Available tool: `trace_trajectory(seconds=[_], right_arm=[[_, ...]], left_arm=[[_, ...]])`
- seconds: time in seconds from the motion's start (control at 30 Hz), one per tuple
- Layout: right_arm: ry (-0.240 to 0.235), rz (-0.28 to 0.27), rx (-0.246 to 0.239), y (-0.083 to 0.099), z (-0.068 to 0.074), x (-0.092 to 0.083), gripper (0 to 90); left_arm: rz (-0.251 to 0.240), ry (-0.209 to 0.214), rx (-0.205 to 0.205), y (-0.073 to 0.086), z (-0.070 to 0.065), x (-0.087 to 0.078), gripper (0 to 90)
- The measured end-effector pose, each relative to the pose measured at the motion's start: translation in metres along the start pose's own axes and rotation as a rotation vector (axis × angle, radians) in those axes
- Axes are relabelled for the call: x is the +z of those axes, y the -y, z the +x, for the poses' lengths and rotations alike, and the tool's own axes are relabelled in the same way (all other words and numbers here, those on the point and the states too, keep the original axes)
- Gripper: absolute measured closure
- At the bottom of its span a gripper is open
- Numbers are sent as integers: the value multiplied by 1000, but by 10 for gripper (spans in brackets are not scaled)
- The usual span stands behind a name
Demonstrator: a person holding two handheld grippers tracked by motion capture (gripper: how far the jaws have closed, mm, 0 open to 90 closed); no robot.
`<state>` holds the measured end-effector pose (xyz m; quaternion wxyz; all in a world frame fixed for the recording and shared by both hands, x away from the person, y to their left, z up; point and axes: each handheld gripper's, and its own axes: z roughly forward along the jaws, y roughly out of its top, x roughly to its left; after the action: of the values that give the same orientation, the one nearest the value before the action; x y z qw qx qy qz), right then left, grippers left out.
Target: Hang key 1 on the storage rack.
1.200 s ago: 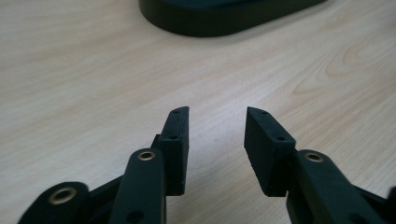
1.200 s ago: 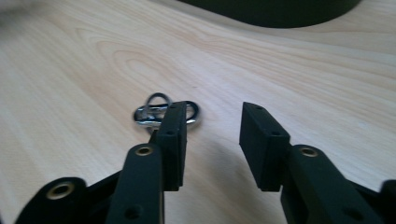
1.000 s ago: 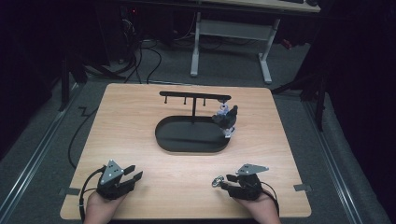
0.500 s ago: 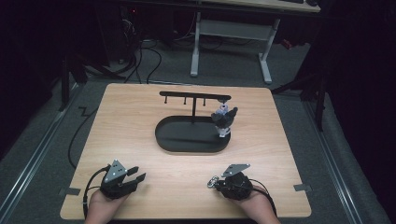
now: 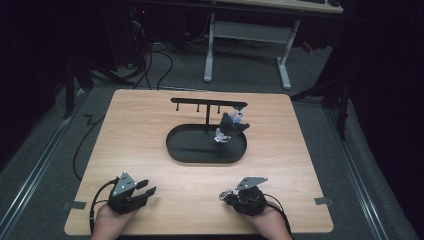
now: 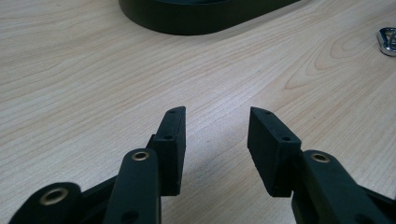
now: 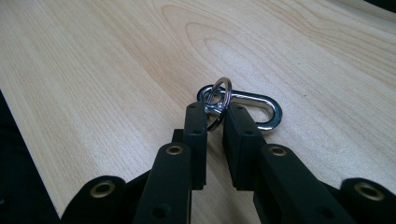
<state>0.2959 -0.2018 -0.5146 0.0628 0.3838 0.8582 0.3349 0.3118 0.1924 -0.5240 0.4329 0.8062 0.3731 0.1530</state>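
Observation:
A silver carabiner clip [image 7: 254, 103] with a key ring [image 7: 223, 88] on it lies on the wooden table [image 5: 150, 130] near the front edge. My right gripper [image 7: 215, 112] is shut on the ring, which stands upright between the pads. From above, the right gripper [image 5: 227, 196] points left with the clip [image 5: 225, 192] at its tips. My left gripper [image 5: 146, 188] rests at the front left. Its pads [image 6: 173, 135] stand open over bare wood, and the left gripper [image 6: 215, 126] holds nothing. The clip [image 6: 387, 39] shows at the right edge of that view.
A black oval tray [image 5: 200, 152] sits at the table's middle, and its rim [image 6: 205, 16] shows ahead of the left gripper. A black rack with hooks [image 5: 207, 103] rises from it. A dark and silver bundle [image 5: 229, 125] hangs from the rack's right end.
My right gripper has shifted a little left and turned, its jaws now closed on the ring. The hanging bundle has swung slightly. The left gripper has barely moved.

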Motion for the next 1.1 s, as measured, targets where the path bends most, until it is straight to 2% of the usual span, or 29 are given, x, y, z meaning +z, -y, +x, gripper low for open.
trace_trajectory(seconds=[0.07, 0.5, 0.67, 0.9, 1.1], right_arm=[[-5, -3, 15, 1, 1, 1, 799], [10, 2, 7, 8, 9, -1, 823], [23, -15, 29, 8, 8, 1, 883], [13, -22, 39, 5, 6, 1, 883], [19, -21, 25, 0, 8, 5, 877]], left_arm=[[0, 1, 1, 0, 0, 0, 573], [10, 11, 18, 0, -3, 2, 568], [14, 15, 18, 1, -3, 3, 568], [16, 20, 17, 1, -3, 3, 567], [20, 22, 21, 1, -3, 3, 564]])
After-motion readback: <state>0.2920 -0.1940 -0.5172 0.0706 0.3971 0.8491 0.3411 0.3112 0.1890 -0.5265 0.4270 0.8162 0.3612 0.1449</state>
